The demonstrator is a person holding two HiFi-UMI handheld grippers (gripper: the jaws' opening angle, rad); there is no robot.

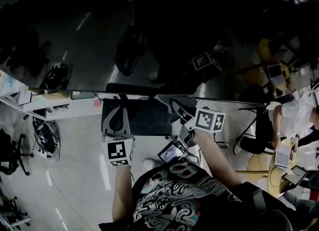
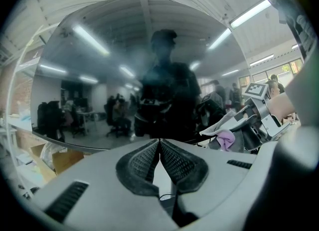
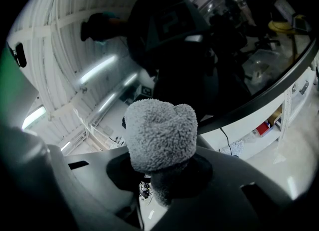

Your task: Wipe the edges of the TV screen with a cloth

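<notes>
TV screen [image 1: 149,36]: dark and reflective, it fills the upper half of the head view, with its lower edge running across mid-frame. The cloth [image 3: 160,134], grey and fuzzy, is clamped in my right gripper [image 3: 160,171] at the centre of the right gripper view, near the screen's edge that curves across the right of that frame. I cannot tell whether it touches. My left gripper [image 2: 159,144], at lower centre of its own view, has its jaws pressed together with nothing between them, facing the screen.
</notes>
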